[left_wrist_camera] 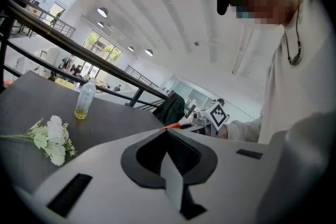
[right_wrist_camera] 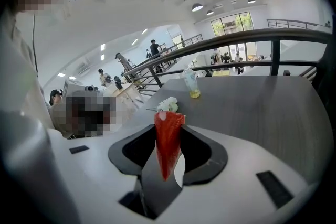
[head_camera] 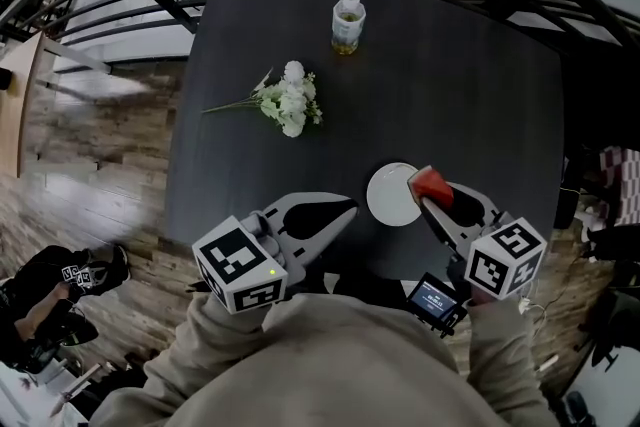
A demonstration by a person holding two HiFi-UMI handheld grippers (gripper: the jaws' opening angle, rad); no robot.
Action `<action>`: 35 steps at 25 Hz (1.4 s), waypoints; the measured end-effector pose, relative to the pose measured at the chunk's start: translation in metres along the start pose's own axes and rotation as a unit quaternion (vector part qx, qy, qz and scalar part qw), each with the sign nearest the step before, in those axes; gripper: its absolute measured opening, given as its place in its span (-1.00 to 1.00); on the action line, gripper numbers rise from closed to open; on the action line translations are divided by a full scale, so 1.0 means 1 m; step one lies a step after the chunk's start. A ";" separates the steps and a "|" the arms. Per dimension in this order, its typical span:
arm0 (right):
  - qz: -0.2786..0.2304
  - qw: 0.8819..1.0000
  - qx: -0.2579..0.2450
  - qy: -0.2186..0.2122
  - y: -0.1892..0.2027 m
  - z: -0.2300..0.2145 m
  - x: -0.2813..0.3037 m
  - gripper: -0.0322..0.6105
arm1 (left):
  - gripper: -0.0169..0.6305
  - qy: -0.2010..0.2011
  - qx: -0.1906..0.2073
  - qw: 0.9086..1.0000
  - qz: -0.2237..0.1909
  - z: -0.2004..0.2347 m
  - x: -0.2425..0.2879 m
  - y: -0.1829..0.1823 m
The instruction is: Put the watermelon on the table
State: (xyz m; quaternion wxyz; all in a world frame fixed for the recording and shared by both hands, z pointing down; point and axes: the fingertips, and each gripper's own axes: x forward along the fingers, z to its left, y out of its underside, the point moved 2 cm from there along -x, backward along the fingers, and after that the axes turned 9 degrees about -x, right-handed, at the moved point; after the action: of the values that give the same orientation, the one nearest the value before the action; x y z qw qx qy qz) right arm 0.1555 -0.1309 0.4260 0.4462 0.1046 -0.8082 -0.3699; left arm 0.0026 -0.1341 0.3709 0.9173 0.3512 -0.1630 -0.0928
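Note:
A red wedge of watermelon [head_camera: 432,183] is clamped in my right gripper [head_camera: 433,194], just above the right rim of a small white plate [head_camera: 388,200] on the dark table [head_camera: 480,95]. In the right gripper view the watermelon [right_wrist_camera: 168,139] stands point down between the jaws of the right gripper [right_wrist_camera: 168,115]. My left gripper [head_camera: 347,208] hovers over the table's near edge, left of the plate, with its jaws closed together and nothing in them. The left gripper view shows the left gripper [left_wrist_camera: 167,132] with its tips meeting.
A bunch of white flowers [head_camera: 290,102] lies mid-table. Behind it, a plastic bottle [head_camera: 348,23] of yellowish liquid stands near the far edge. Black railings curve behind the table. Wooden floor lies to the left, with bags on it.

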 end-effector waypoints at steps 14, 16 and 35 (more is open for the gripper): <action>0.020 1.000 0.005 -0.007 0.021 -0.006 0.017 -0.40 | -0.93 -0.015 -0.014 1.000 0.003 0.011 -0.009 0.009; 0.023 1.000 0.005 -0.007 0.024 -0.008 0.019 -0.40 | -0.93 -0.016 -0.016 1.000 0.004 0.011 -0.009 0.011; 0.056 0.998 0.010 -0.012 0.058 -0.024 0.040 -0.40 | -0.93 -0.029 -0.038 0.999 0.000 0.017 -0.009 0.026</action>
State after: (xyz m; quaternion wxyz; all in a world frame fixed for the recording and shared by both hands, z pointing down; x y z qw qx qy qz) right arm 0.1608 -0.1225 0.5000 0.4553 0.0585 -0.8217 -0.3377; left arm -0.0109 -0.1232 0.3979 0.9248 0.3134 -0.1861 -0.1088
